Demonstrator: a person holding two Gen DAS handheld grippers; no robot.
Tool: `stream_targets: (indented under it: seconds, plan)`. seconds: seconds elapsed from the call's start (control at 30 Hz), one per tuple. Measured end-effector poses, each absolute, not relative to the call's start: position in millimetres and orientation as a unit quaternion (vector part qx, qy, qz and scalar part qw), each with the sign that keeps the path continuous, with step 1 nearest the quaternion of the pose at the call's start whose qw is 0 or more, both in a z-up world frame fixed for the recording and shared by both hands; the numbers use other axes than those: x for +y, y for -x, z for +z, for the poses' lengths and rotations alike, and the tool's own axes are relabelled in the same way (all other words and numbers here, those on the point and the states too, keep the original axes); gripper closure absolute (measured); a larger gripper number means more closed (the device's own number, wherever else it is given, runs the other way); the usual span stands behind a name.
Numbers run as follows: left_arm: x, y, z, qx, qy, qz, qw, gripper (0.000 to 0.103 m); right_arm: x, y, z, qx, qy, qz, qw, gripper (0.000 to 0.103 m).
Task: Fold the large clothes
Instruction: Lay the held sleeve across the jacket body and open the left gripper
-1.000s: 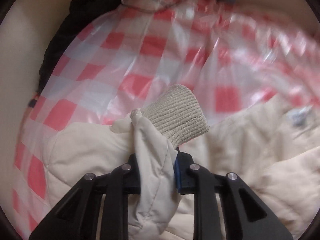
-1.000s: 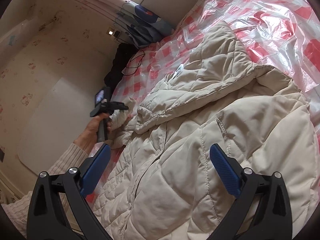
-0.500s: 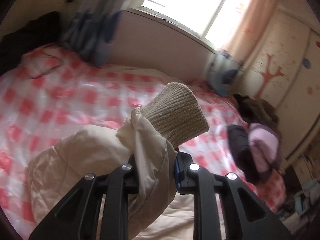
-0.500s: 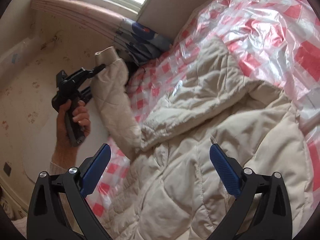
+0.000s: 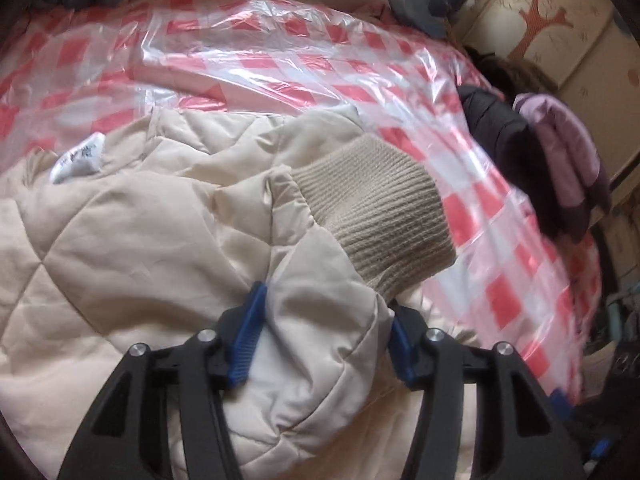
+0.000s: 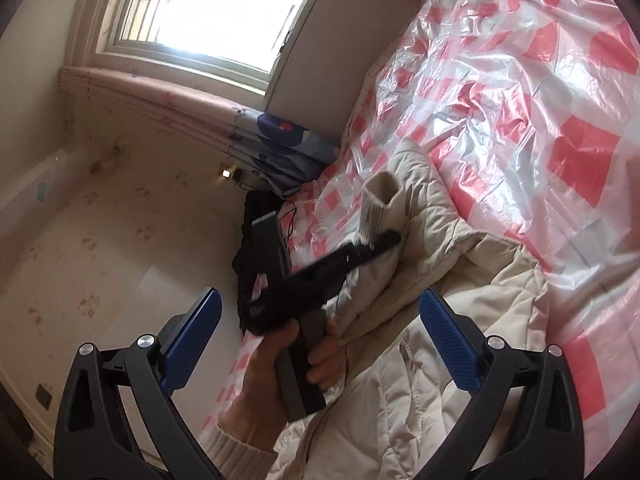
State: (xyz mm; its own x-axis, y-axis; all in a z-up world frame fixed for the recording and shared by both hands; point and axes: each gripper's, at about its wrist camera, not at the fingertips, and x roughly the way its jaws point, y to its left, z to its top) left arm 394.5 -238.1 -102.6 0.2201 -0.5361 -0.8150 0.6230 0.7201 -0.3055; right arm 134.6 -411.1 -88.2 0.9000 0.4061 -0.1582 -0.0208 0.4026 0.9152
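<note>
The cream quilted puffer jacket (image 5: 120, 248) lies spread on the bed, over a crinkled clear plastic sheet on a red-and-white checked cover (image 5: 320, 64), and fills the lower left of the left wrist view. Its sleeve, ending in a beige ribbed knit cuff (image 5: 384, 216), lies folded across the jacket body toward the centre of that frame. The left tool (image 5: 324, 344) sits at the lower centre with its blue-padded jaws on either side of the sleeve just behind the cuff. The jaws have just been opening and now stand partly apart; the puffy sleeve fills the gap between them, and the left pad shows a slip of space beside the fabric, so the grip looks released rather than clamped.

In the right wrist view, the left tool (image 6: 376, 244) appears mid-frame, held by a hand (image 6: 288, 364), its black fingers reaching over the cuff (image 6: 380, 204). The right tool (image 6: 320, 328) at the bottom of that frame has its jaws wide apart with nothing between them, over the jacket's (image 6: 420, 380) lower part.

At the right edge of the left wrist view a dark and lilac garment pile (image 5: 552, 160) rests on the bed.
</note>
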Motion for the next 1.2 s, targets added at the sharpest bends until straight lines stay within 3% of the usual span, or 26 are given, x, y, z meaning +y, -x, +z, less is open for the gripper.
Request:
stream_targets:
  seconds: [0.13, 0.37, 0.43, 0.63, 0.67, 0.7, 0.77, 0.8, 1.0, 1.13, 1.2]
  plan:
    - [-229.5, -374.7, -82.1, 0.490, -0.089, -0.358, 0.790, 0.014, -425.4, -143.3, -97.4, 0.177, -0.560, 0.136, 0.798, 0.007]
    - [-140.3, -335.9, -25.4, 0.449, -0.084, -0.327, 0.827, 0.014, -416.3, -178.8, -94.0, 0.257, -0.536, 0.137, 0.793, 0.007]
    - [-106.1, -332.7, -14.3, 0.435, -0.077, -0.309, 0.842, 0.007, -415.4, -205.5, -87.9, 0.292, -0.516, 0.120, 0.796, 0.007]
    - [-6.0, -355.1, -20.5, 0.436, -0.015, -0.230, 0.870, 0.007, -403.4, -304.4, -94.4, 0.402, -0.428, 0.065, 0.807, 0.007]
    - [8.8, -362.1, -25.0, 0.439, 0.006, -0.219, 0.871, 0.007, -397.3, -320.2, -99.4, 0.425, -0.397, 0.052, 0.812, 0.012]
    - [17.2, -367.2, -29.6, 0.440, 0.023, -0.211, 0.873, 0.007, -392.7, -327.9, -102.1, 0.436, -0.375, 0.049, 0.817, 0.040]
    - [31.9, -377.5, -39.2, 0.445, 0.051, -0.201, 0.871, 0.007, -379.9, -337.8, -97.1, 0.436, -0.319, 0.047, 0.840, 0.062]
    - [37.5, -384.6, -46.2, 0.451, 0.066, -0.195, 0.868, 0.007, -375.6, -338.0, -90.0, 0.424, -0.303, 0.055, 0.852, 0.082]
    - [41.2, -398.3, -66.9, 0.454, 0.096, -0.197, 0.863, 0.007, -382.8, -326.9, -23.7, 0.335, -0.222, 0.044, 0.914, 0.083]
    - [24.1, -407.1, -101.2, 0.510, 0.042, -0.171, 0.842, 0.007, -395.8, -359.3, -94.9, 0.489, -0.190, 0.031, 0.851, 0.079]
    - [19.7, -399.8, -100.6, 0.515, 0.016, -0.170, 0.840, 0.007, -405.6, -342.6, -100.2, 0.497, -0.204, 0.046, 0.842, 0.071]
